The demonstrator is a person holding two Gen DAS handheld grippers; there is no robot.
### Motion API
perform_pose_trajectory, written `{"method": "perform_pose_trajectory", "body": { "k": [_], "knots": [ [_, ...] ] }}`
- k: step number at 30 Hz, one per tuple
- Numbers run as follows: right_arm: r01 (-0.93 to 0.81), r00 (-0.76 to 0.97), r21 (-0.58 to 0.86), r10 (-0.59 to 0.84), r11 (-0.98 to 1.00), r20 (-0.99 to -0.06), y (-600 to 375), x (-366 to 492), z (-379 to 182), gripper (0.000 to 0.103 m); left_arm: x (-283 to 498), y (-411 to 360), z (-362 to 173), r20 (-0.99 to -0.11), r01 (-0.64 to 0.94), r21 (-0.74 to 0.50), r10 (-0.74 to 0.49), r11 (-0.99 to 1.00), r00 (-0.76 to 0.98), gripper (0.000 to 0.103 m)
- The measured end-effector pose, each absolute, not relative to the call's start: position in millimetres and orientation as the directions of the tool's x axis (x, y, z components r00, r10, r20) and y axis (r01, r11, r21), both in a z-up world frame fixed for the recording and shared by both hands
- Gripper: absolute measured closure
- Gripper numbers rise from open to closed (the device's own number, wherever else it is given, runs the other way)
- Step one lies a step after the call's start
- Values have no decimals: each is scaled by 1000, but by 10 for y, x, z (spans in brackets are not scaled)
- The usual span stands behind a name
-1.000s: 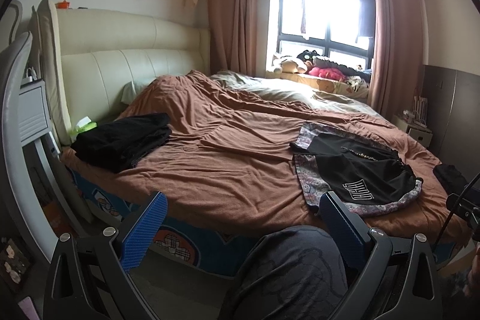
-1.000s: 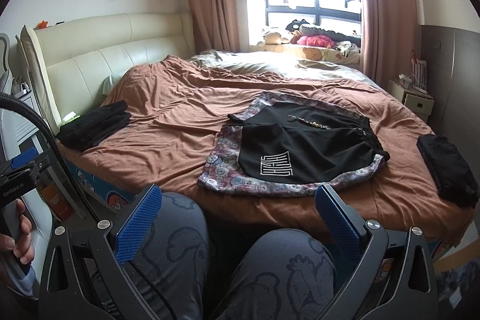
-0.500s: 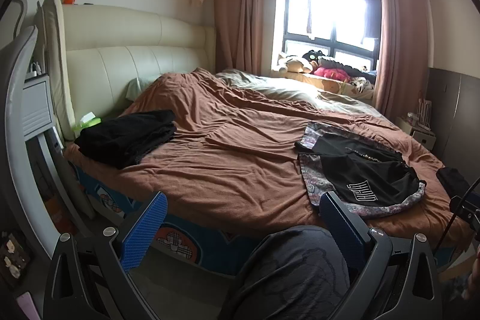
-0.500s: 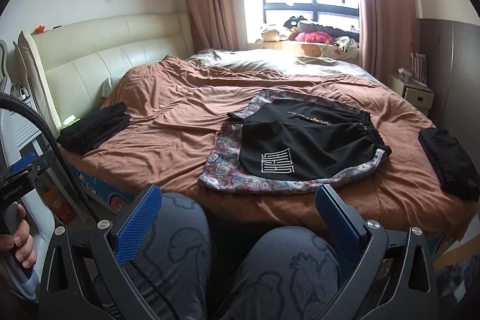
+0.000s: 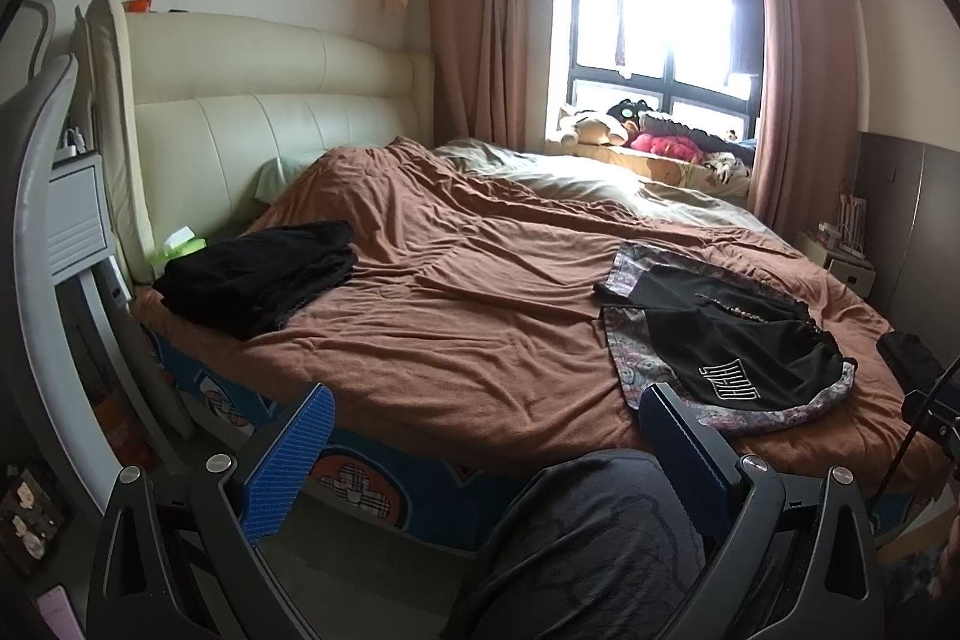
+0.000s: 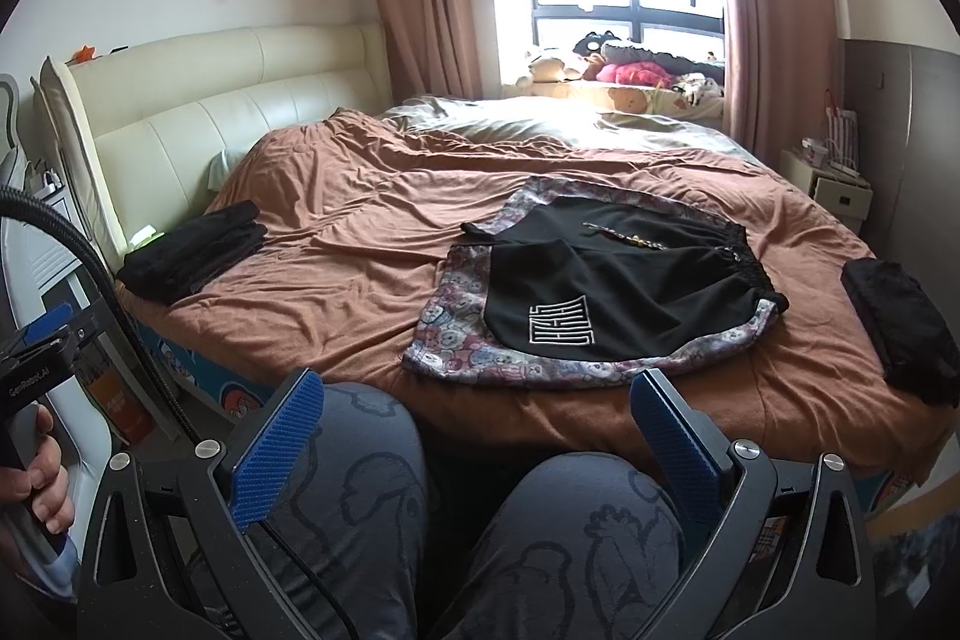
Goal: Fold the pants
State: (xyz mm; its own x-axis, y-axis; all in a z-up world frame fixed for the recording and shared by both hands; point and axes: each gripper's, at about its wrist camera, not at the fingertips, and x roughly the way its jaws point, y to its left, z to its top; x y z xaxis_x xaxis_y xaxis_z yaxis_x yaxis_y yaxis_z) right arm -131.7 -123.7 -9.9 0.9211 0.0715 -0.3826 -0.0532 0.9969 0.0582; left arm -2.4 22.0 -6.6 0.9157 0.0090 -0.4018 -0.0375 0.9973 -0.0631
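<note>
Black pants point(image 6: 606, 280) with a white square logo lie flat on the brown bedspread point(image 6: 360, 280), spread over a flower-patterned garment point(image 6: 456, 322). In the left wrist view the same black pants point(image 5: 738, 346) lie to the right, on the bed's near side. My right gripper point(image 6: 477, 379) is open and empty, held above a person's knees point(image 6: 360, 490), short of the bed edge. My left gripper point(image 5: 486, 394) is also open and empty, in front of the bed's near edge. Neither gripper touches any cloth.
A folded black pile point(image 5: 258, 274) sits at the bed's left corner near the cream headboard point(image 5: 270, 130). Another dark garment point(image 6: 900, 322) lies at the right edge. A nightstand point(image 6: 840, 190) stands at the right, with stuffed toys point(image 6: 600, 67) on the window ledge.
The left wrist view has drifted up and slightly back, so the bed sits a little lower in frame. The right gripper has barely moved. Both stay open.
</note>
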Motion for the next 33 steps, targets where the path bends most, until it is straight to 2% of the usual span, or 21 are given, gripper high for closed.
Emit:
{"method": "perform_pose_trajectory", "body": {
  "k": [33],
  "knots": [
    [-1,932,79,30,997,-360,-1433,-1221,-153,0,173,132,-71,-402,-16,-86,-20,996,915,0]
  ]
}}
